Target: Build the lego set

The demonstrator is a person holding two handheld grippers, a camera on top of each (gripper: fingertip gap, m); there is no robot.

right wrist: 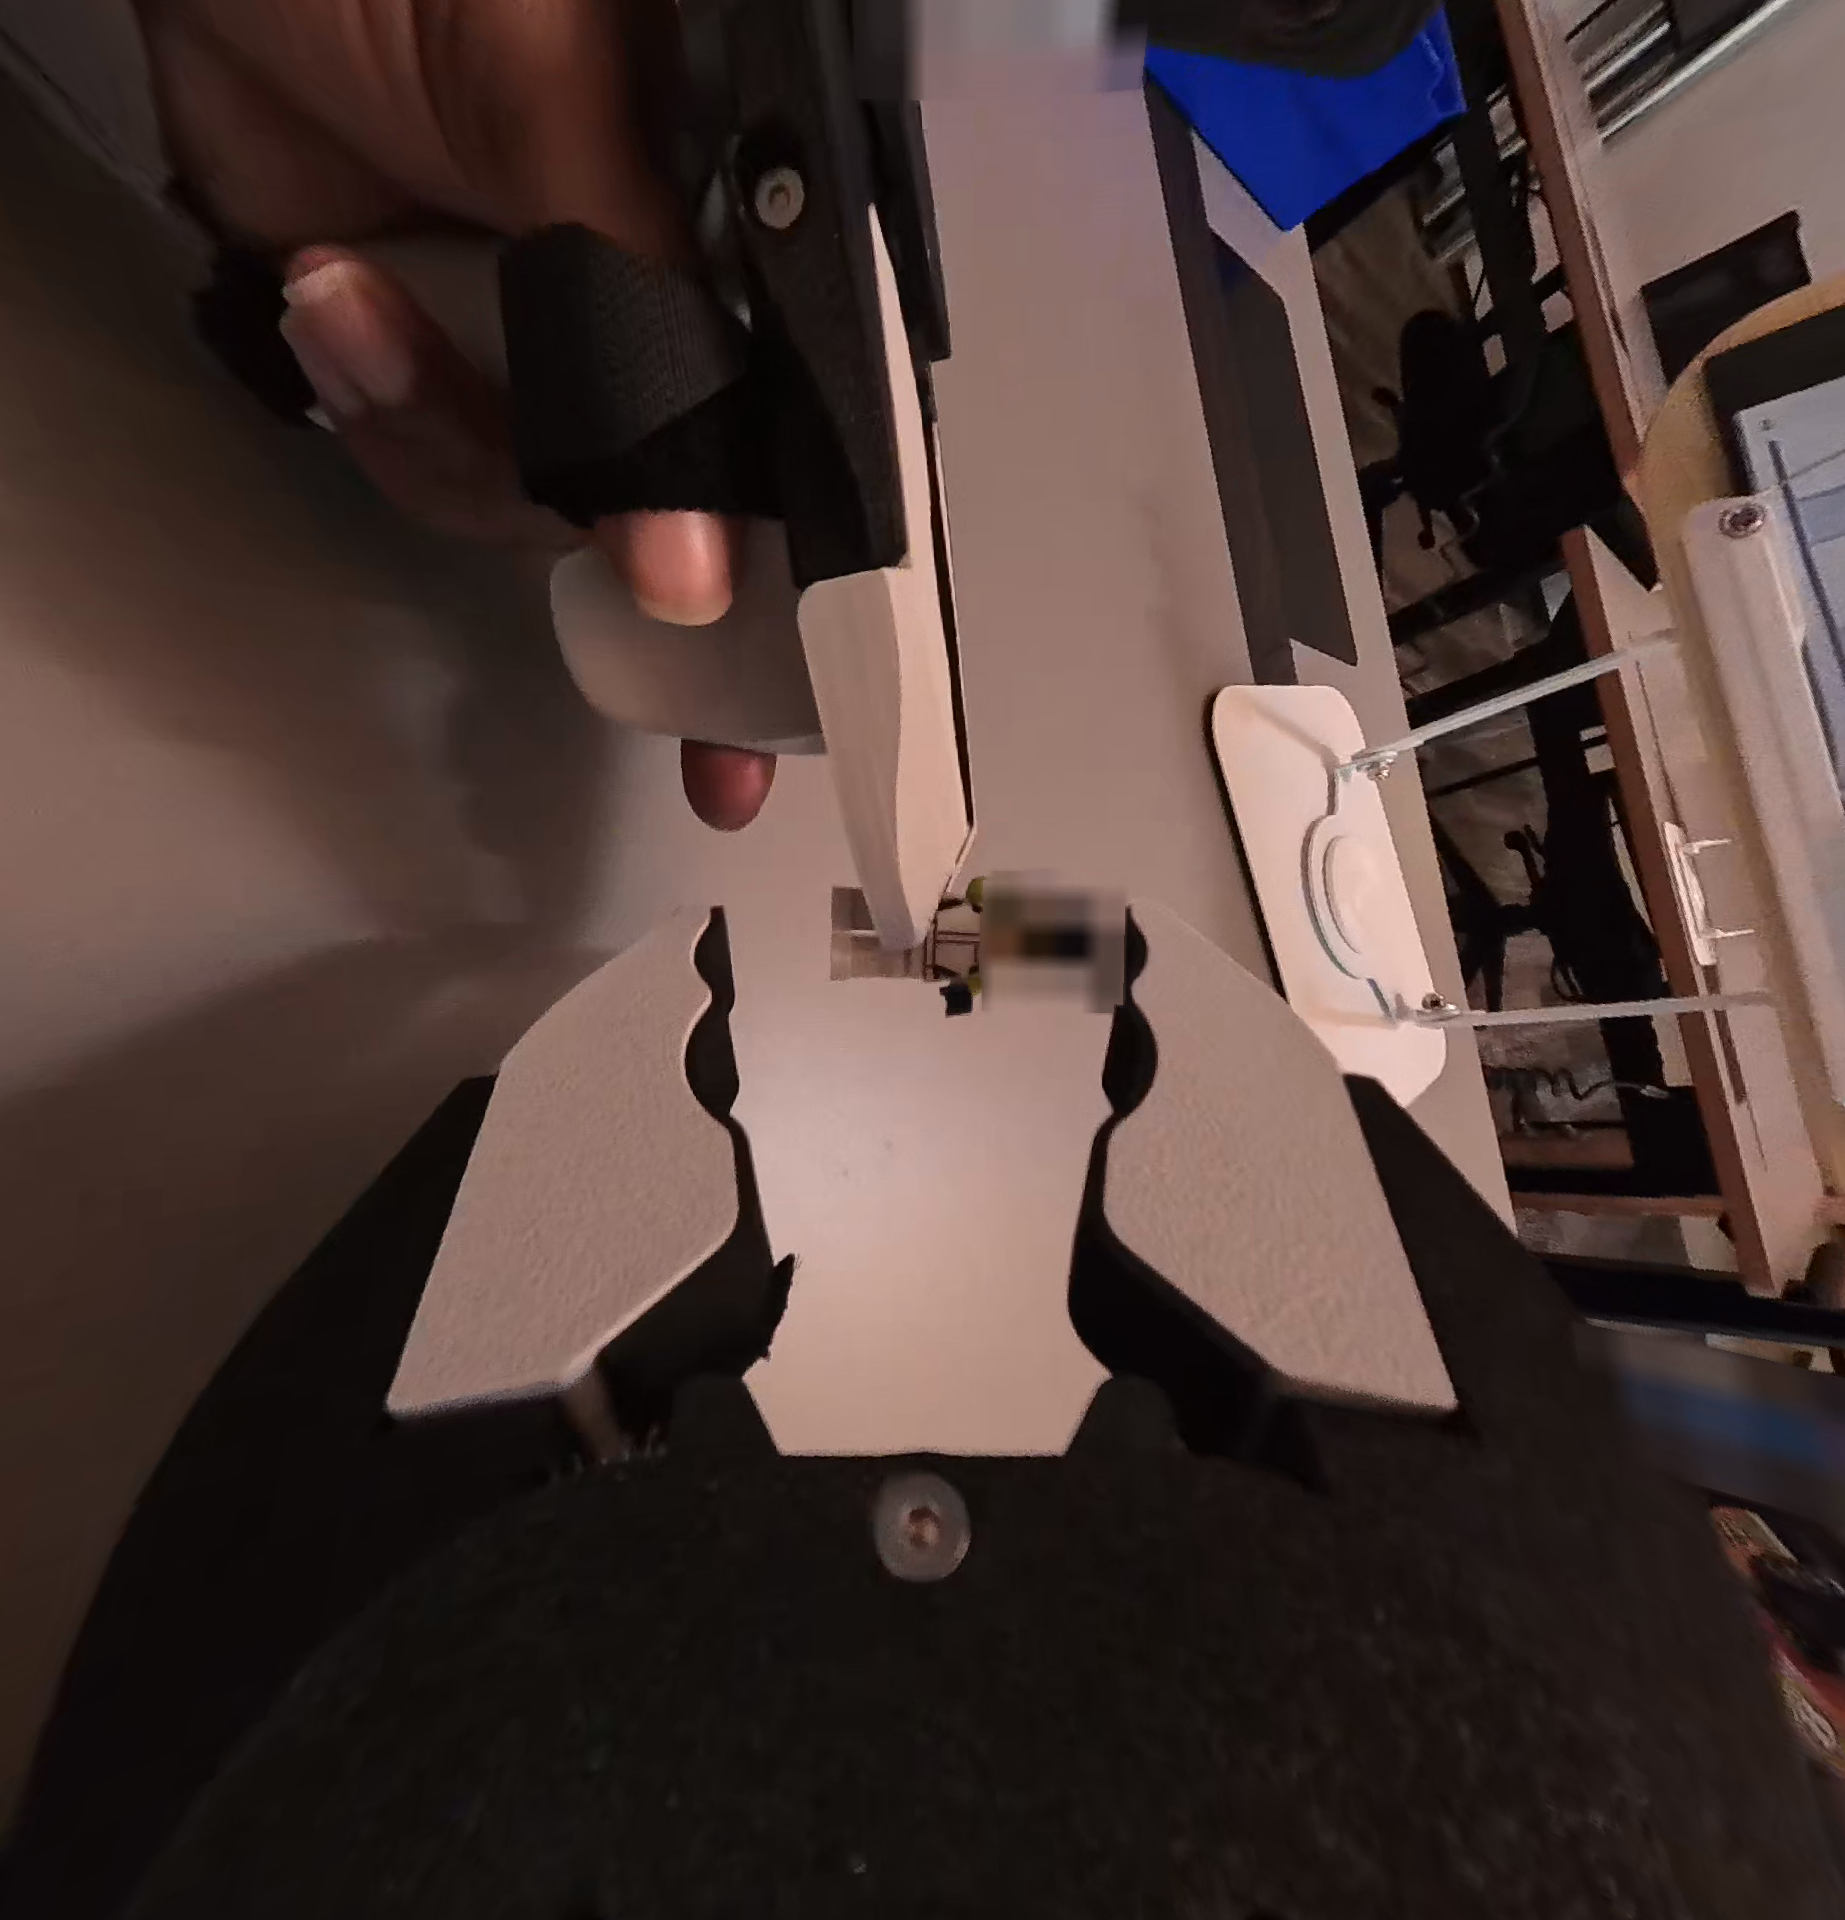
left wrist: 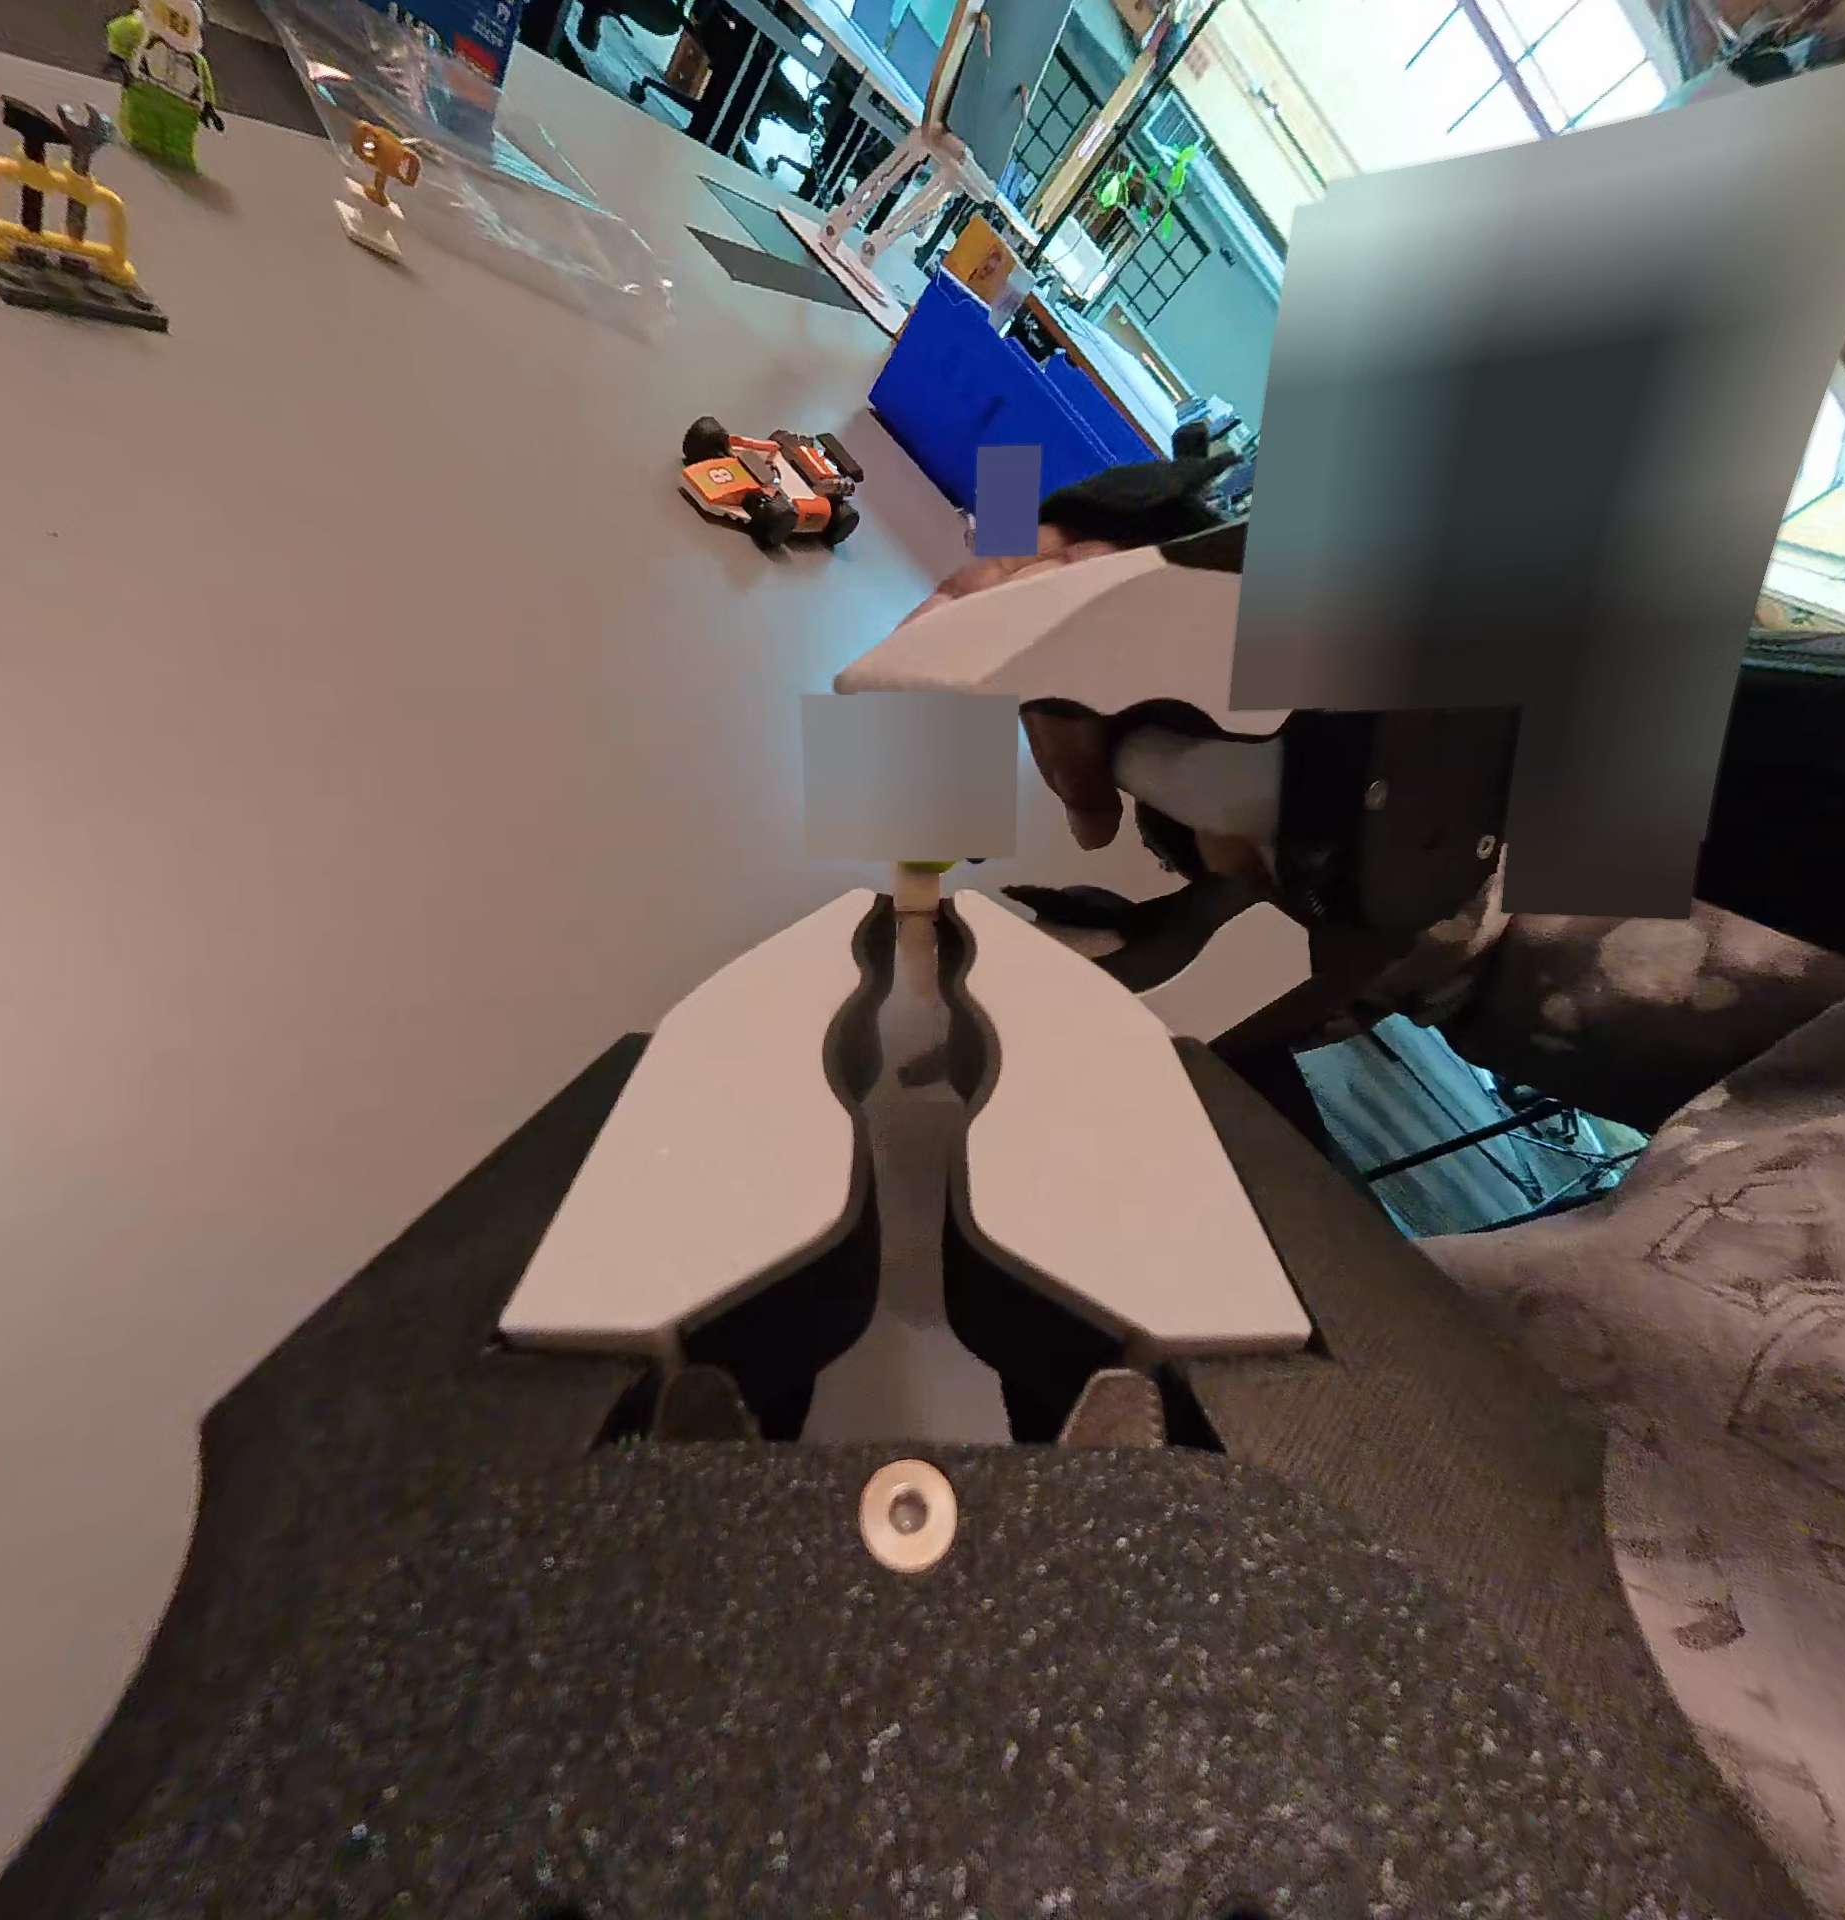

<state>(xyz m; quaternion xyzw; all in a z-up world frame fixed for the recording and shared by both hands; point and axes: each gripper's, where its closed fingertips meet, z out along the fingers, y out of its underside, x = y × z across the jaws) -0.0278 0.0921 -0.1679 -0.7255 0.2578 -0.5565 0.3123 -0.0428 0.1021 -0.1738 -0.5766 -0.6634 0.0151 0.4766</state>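
While the pale desk (left wrist: 326,675) carries a yellow tool rack (left wrist: 50,234) and green minifigure (left wrist: 165,88) at its far left corner, a trophy (left wrist: 378,187), then an orange kart (left wrist: 767,483) by blue bins (left wrist: 991,405), the left gripper (left wrist: 915,906) pinches a small minifigure (left wrist: 916,883); the right gripper (right wrist: 923,935) stands spread beside it, office windows (left wrist: 1520,62) beyond

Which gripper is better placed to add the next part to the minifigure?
Right, probably. The left gripper is shut on the minifigure by its legs, so it is occupied. The right gripper is open and empty, its fingers flanking the figure's upper end, apart from it.
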